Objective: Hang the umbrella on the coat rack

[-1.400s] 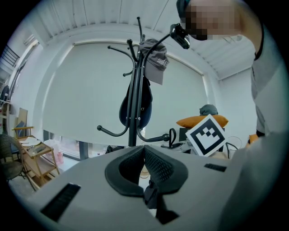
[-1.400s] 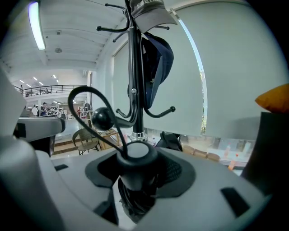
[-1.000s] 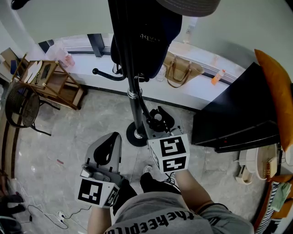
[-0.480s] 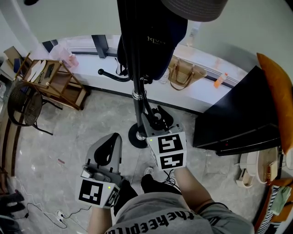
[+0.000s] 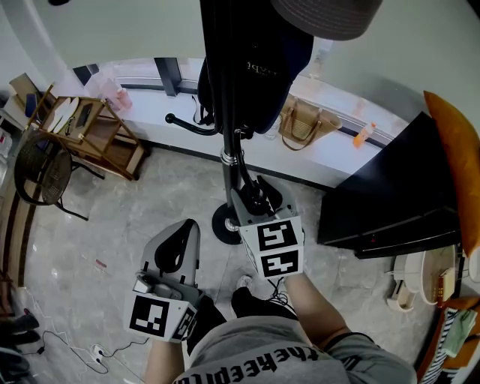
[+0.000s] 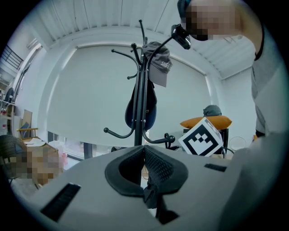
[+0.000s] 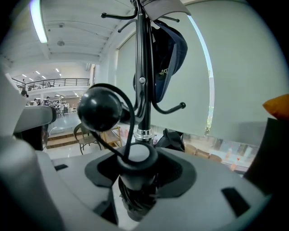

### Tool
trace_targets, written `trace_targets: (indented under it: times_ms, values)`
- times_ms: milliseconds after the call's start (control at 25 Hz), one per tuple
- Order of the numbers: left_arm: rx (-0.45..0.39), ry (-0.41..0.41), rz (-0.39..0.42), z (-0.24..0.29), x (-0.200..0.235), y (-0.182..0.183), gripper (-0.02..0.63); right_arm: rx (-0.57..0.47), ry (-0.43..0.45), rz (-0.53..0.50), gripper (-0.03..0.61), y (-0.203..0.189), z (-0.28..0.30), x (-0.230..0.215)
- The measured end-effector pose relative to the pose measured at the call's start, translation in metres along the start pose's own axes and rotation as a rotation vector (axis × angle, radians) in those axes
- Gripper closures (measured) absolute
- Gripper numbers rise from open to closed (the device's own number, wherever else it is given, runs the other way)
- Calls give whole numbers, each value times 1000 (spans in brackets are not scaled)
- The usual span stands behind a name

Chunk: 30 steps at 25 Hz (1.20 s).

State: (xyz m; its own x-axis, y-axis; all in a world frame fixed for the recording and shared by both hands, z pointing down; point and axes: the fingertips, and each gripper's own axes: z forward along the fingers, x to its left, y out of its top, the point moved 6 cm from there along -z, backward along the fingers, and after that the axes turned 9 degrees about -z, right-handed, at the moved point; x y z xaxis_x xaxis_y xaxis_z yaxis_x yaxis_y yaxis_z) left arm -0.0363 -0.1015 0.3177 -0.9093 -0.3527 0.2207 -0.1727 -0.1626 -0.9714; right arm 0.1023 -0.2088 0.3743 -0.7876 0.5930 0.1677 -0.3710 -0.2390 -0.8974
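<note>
A black coat rack (image 5: 231, 161) stands on the floor in front of me, with a dark bag (image 5: 259, 67) and a grey hat (image 5: 330, 15) hanging on it. One curved lower hook (image 5: 187, 124) sticks out to the left, bare. My right gripper (image 5: 259, 206) is shut on the folded black umbrella (image 7: 135, 162), close to the rack's pole (image 7: 143, 67). The umbrella's cord loop and black ball (image 7: 99, 109) rise from its end. My left gripper (image 5: 174, 251) is lower left, with its jaws pressed together on nothing (image 6: 145, 169).
The rack's round base (image 5: 223, 223) rests on the tiled floor. A wooden stand (image 5: 86, 131) and a wire chair (image 5: 37, 176) are at the left. A tan bag (image 5: 304, 116) sits on the windowsill. A black cabinet (image 5: 390, 187) stands to the right.
The right gripper with the umbrella has edged a little nearer the rack's pole, and the view has shifted slightly. The left gripper has stayed still.
</note>
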Motion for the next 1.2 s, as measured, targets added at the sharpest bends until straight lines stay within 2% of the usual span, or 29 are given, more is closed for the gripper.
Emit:
trace_targets:
  times_ms: [120,280,320,480,560,800,1080,1200]
  values:
    - [-30,-19,-7,2,-3,3,598,18,4,-13,346,-6,1,2]
    - [-8,-14,-13,2,-1,-1,598,-166,-75,-59,367,16,-12,1]
    - [-2,-11,-13,2,-1,-3,598,-183,-76,-65,367,18,-13,0]
    - [-19,-24,-18,3,-4,-2,598,-129,-27,-14,367,2,-12,0]
    - [2,-16,-17,2,-3,-4,598,-109,-15,-4,367,-4,-11,2]
    - [9,-22,-16,0,-4,-8,598,-110,4,-7,396,-6,-14,9]
    - [12,-32,-35,-5,-2,-11,598,-104,12,16,479,-7,-19,14]
    - [15,-48,-39,-7,0,-11,598,-113,1,47,539,-6,-23,14]
